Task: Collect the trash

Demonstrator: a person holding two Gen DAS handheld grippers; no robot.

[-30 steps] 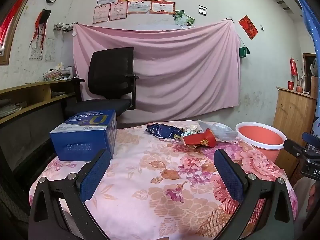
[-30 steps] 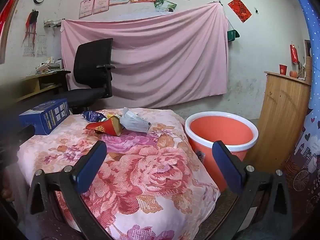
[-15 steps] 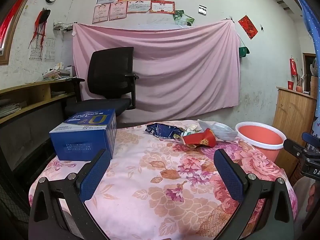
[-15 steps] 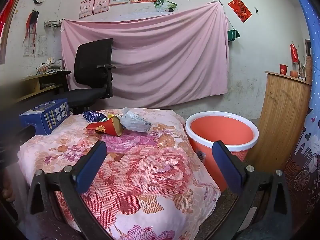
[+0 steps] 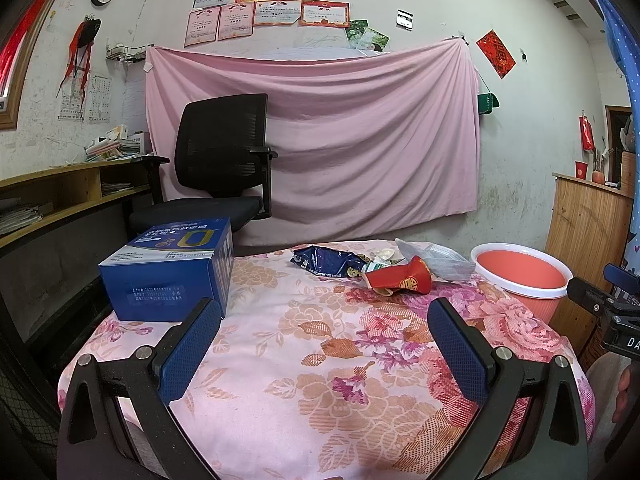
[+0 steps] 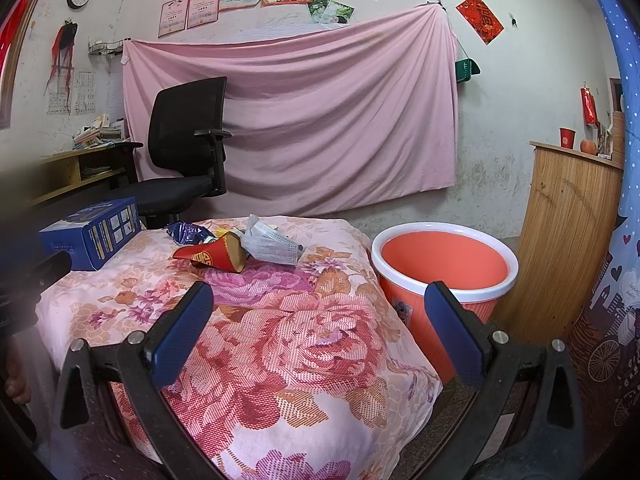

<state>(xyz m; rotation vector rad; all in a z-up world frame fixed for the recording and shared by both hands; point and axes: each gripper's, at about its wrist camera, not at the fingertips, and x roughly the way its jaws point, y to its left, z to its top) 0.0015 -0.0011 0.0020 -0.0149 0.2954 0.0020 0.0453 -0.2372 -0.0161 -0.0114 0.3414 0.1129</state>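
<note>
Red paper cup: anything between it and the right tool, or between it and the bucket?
Nothing visible blocks either path. Only bare floral cloth lies between the open right tool and the red paper cup; the face mask sits beside it, the orange bucket stands open.

Trash heaped at desk's far edge, frame centre: red paper cup [image 5: 400, 281] crushed, on side; crumpled blue wrapper [image 5: 326, 261] left of it; grey mask [image 6: 269, 243] right. Orange bin [image 6: 442, 270] upright, empty, frame right.

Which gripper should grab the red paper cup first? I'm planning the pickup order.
Probably the right gripper: the red paper cup lies on the table's side nearest the orange bin, which stands right before it. The left gripper, also open, sits by the blue box.
</note>
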